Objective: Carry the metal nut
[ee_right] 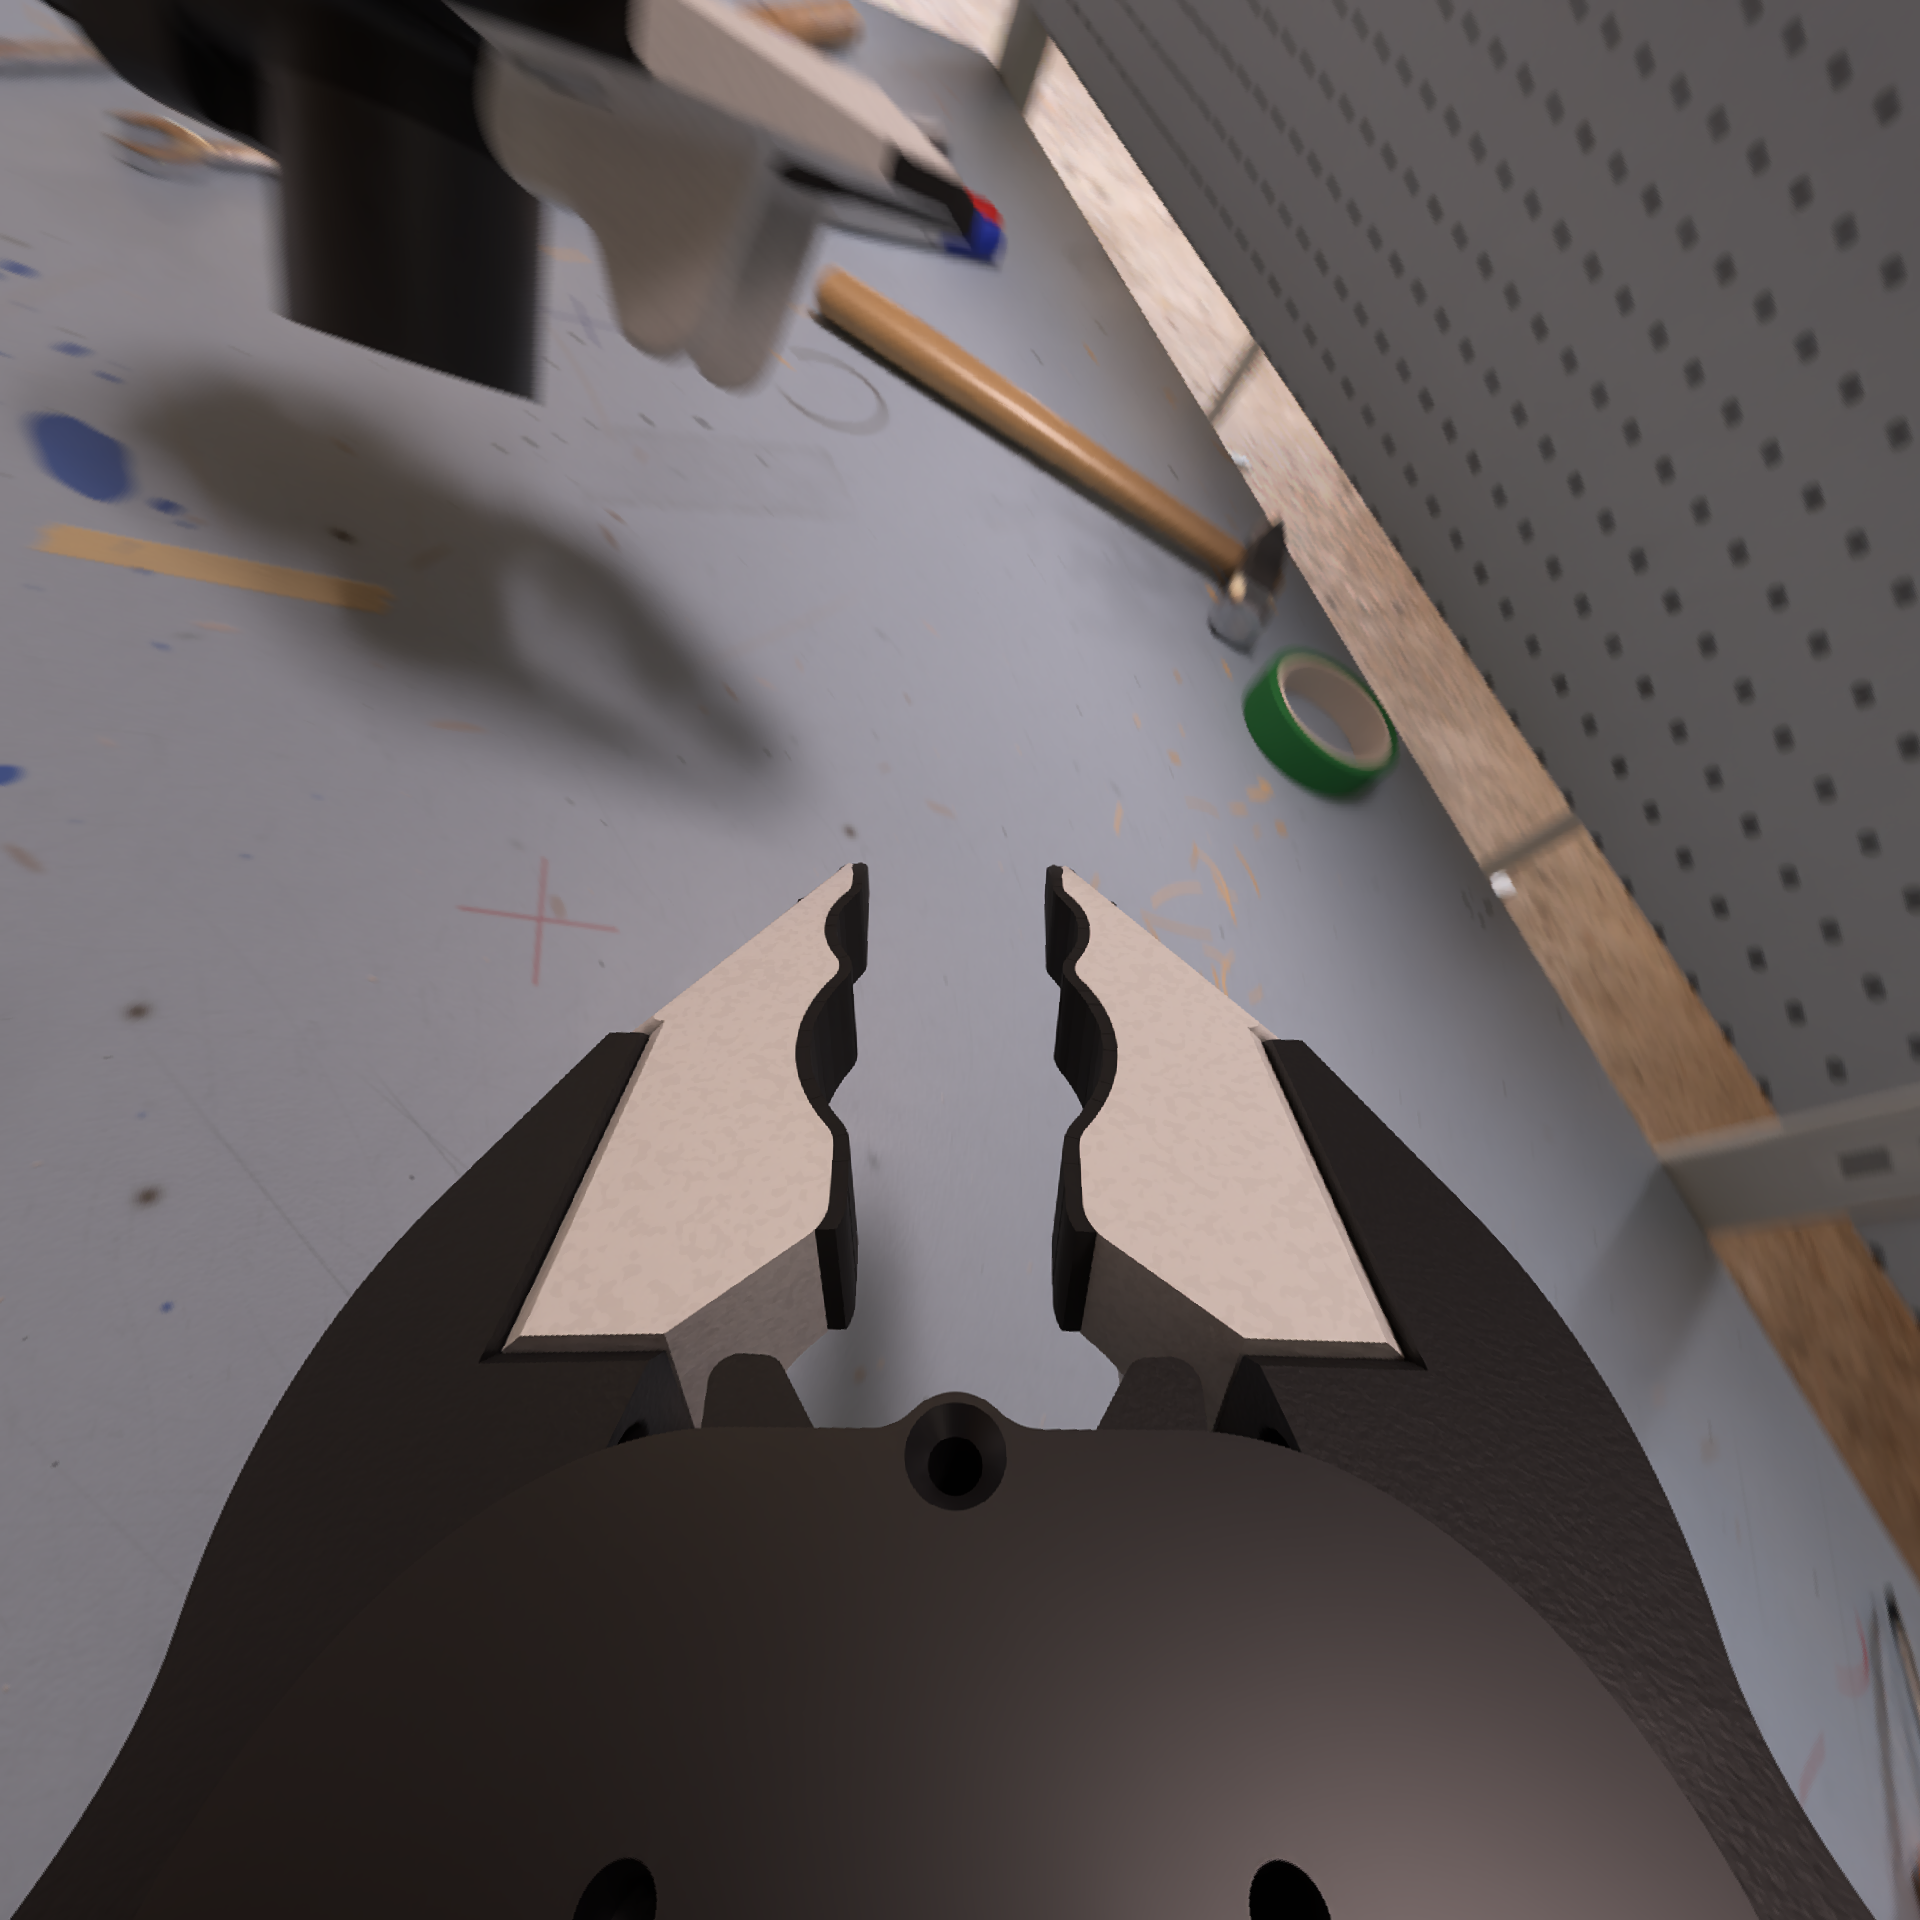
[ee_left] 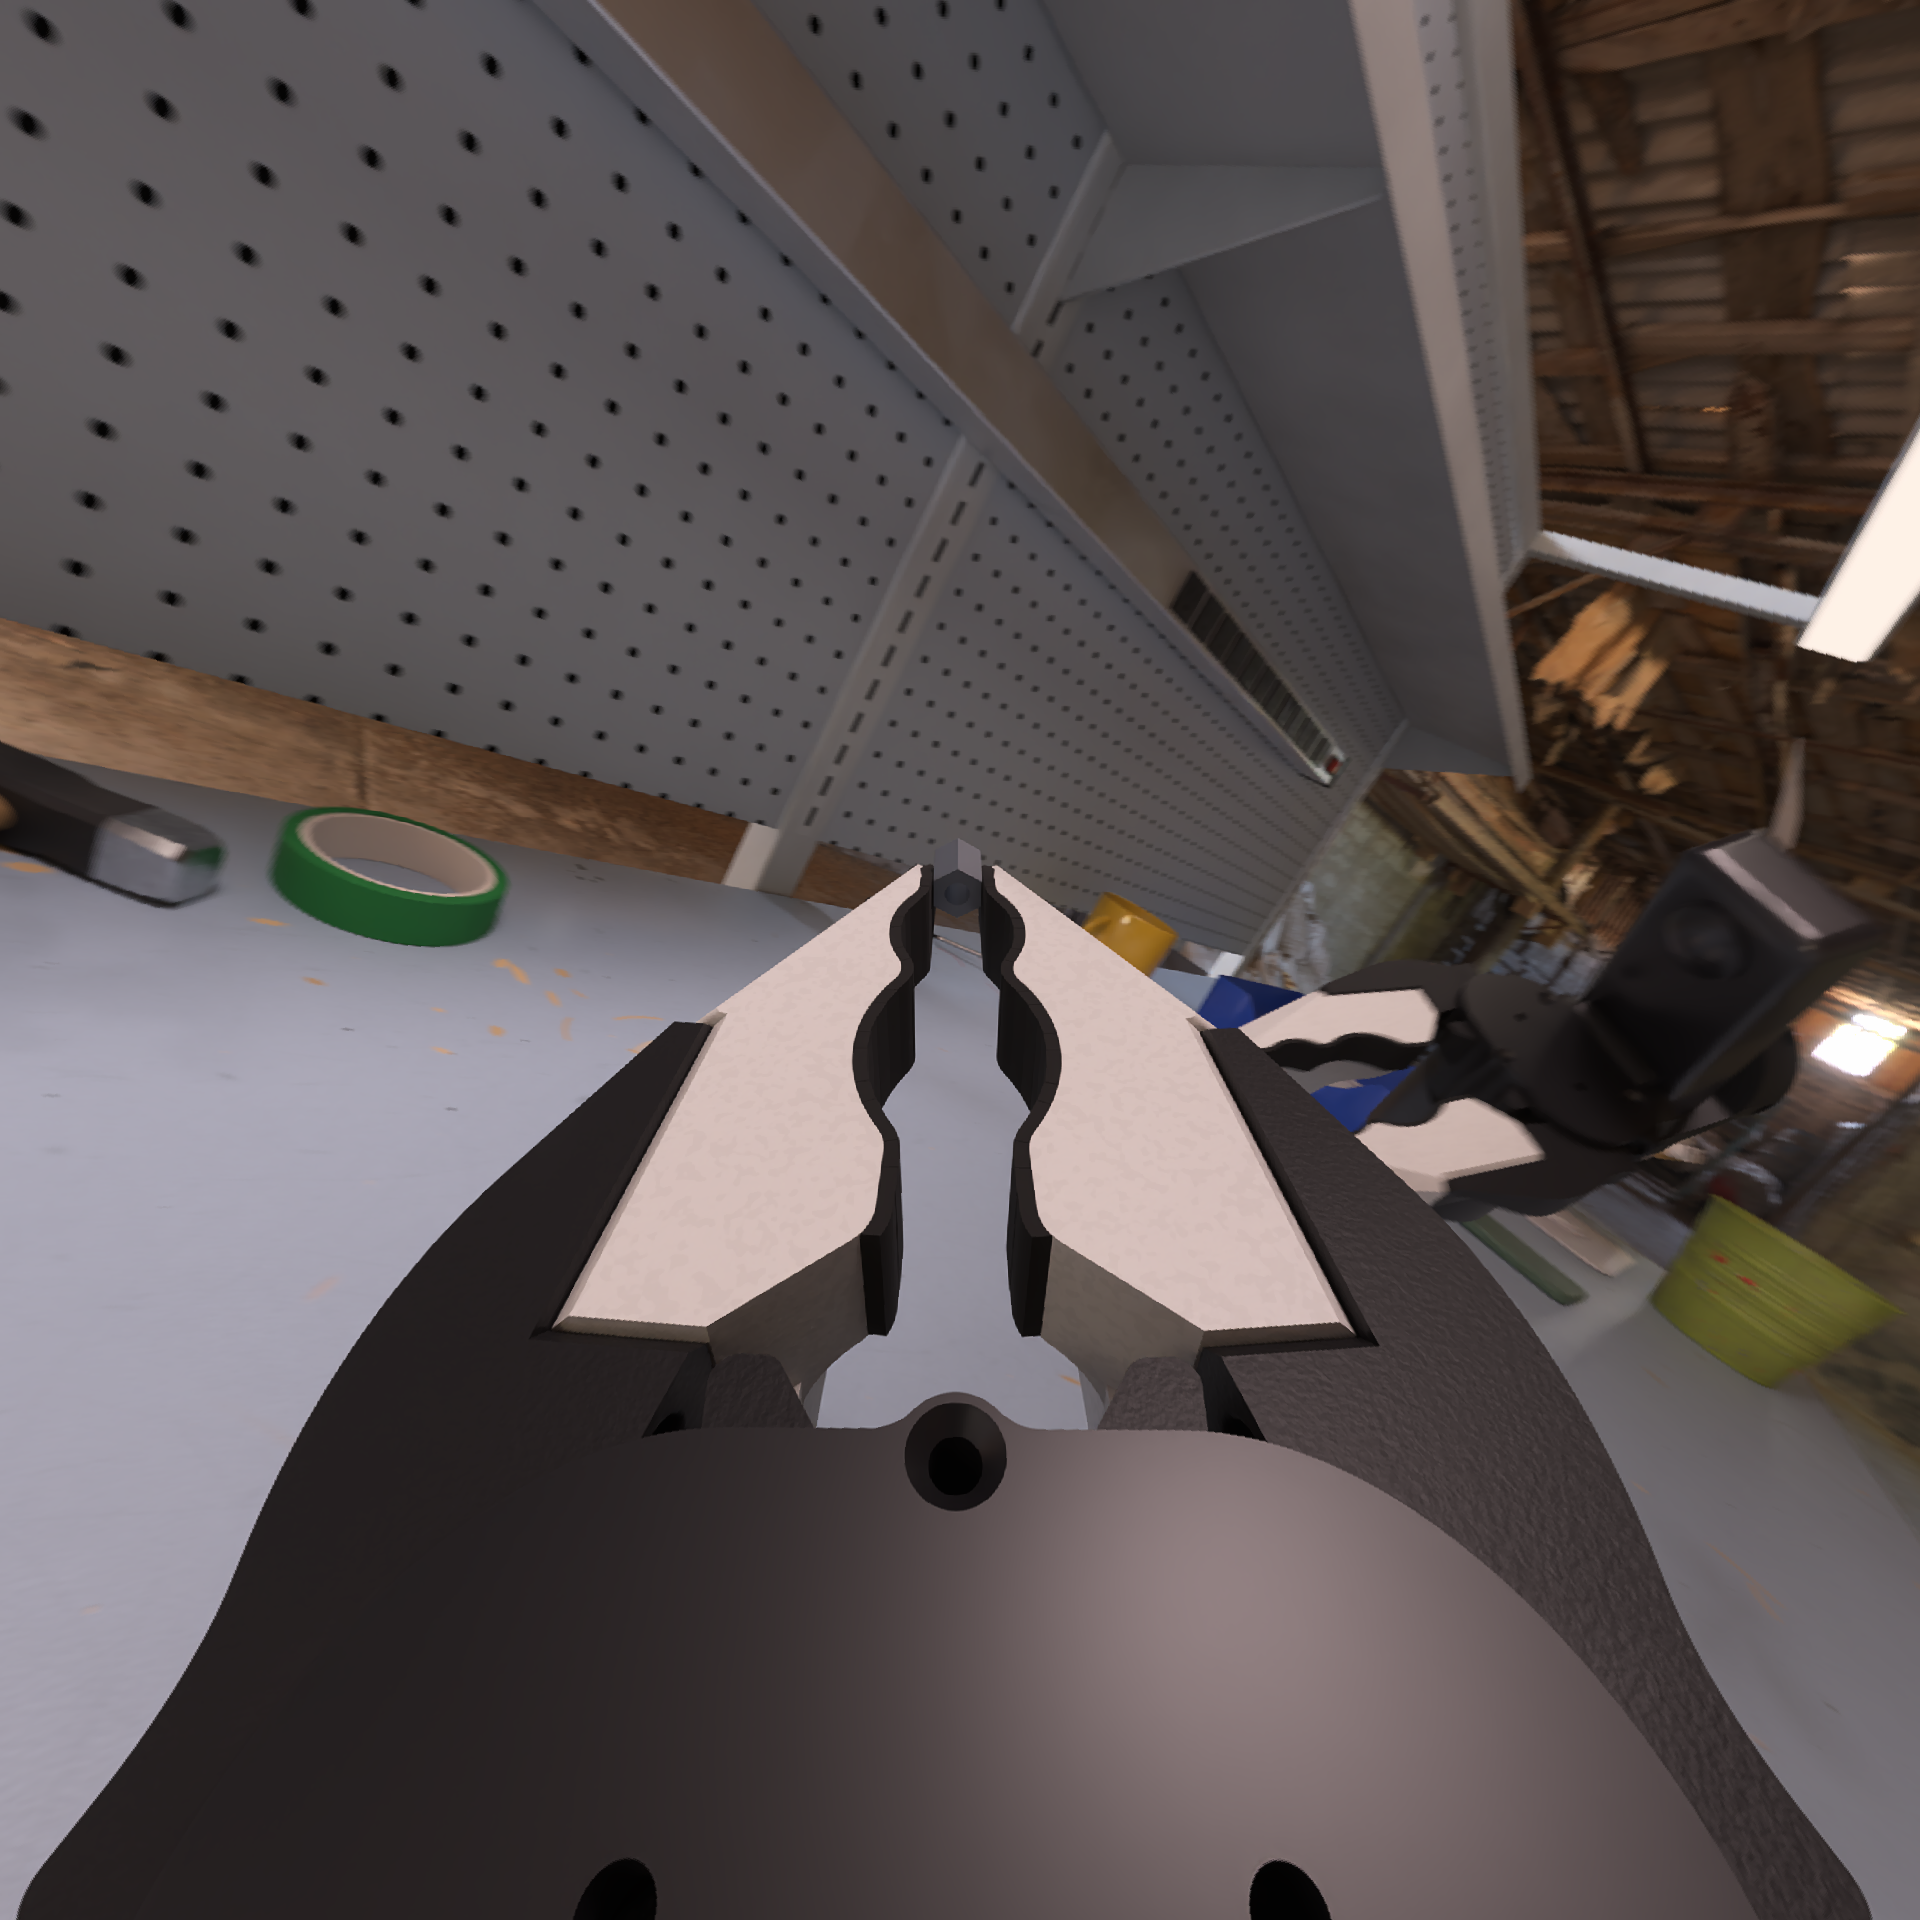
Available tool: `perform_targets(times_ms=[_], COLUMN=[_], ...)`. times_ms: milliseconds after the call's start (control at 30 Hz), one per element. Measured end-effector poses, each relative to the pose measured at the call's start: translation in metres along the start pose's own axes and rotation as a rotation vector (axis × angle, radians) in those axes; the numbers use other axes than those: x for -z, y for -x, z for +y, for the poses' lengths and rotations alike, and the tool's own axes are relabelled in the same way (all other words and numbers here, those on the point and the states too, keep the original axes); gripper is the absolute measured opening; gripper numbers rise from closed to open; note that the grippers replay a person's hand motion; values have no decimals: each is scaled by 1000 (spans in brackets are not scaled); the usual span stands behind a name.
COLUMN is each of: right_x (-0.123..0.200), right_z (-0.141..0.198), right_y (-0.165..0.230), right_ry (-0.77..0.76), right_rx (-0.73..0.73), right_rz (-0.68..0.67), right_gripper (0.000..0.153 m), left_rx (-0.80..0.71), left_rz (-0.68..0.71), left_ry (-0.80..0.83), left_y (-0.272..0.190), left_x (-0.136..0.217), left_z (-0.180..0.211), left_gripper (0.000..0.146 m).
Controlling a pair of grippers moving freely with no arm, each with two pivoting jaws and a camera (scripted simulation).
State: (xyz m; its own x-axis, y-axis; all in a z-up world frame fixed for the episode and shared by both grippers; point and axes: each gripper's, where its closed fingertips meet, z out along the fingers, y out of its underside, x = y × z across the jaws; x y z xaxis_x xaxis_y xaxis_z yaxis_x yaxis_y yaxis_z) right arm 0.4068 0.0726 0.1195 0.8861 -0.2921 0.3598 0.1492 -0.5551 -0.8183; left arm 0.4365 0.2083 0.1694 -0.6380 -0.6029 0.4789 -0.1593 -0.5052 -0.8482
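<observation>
My left gripper point(ee_left: 958, 885) is shut on the small grey metal nut point(ee_left: 960, 873), pinched at the very fingertips and held above the grey workbench point(ee_left: 260, 1091). In the right wrist view the left gripper point(ee_right: 920, 177) hangs blurred at the top, above its shadow; I cannot make out the nut there. My right gripper point(ee_right: 956, 883) is open and empty, above bare bench. It also shows in the left wrist view point(ee_left: 1340, 1049), off to the right of my left fingers.
A green tape roll point(ee_left: 390, 878) point(ee_right: 1320, 724) and a wooden-handled hammer point(ee_right: 1039, 426) lie by the pegboard wall point(ee_left: 416, 364). A yellow mug point(ee_left: 1127, 928), a blue bin point(ee_left: 1242, 1003) and a yellow-green basket point(ee_left: 1756, 1309) stand to the right. A shelf point(ee_left: 1226, 156) hangs overhead.
</observation>
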Motion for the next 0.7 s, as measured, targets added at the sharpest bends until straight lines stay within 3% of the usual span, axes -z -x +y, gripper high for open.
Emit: perform_targets(times_ms=[100, 200, 300, 500, 700], right_x=[-3, -15, -36, -76, -91], right_z=[-23, -22, -5, 52, 65], right_y=[-5, -21, -23, -20, -5], right_ry=[-57, 59, 164, 341, 331], right_rx=[114, 305, 419, 489, 510], right_rz=[-67, -68, -194, -497, -685], right_gripper=[31, 38, 41, 43, 31], left_rx=[-3, 52, 118, 132, 150], left_rz=[-34, -11, 70, 144, 187], left_ry=[-10, -16, -105, -41, -13], left_y=[14, 20, 14, 3, -2], left_x=[2, 13, 22, 14, 10], left_z=[1, 13, 5, 13, 17], left_gripper=[8, 8, 8, 8, 8])
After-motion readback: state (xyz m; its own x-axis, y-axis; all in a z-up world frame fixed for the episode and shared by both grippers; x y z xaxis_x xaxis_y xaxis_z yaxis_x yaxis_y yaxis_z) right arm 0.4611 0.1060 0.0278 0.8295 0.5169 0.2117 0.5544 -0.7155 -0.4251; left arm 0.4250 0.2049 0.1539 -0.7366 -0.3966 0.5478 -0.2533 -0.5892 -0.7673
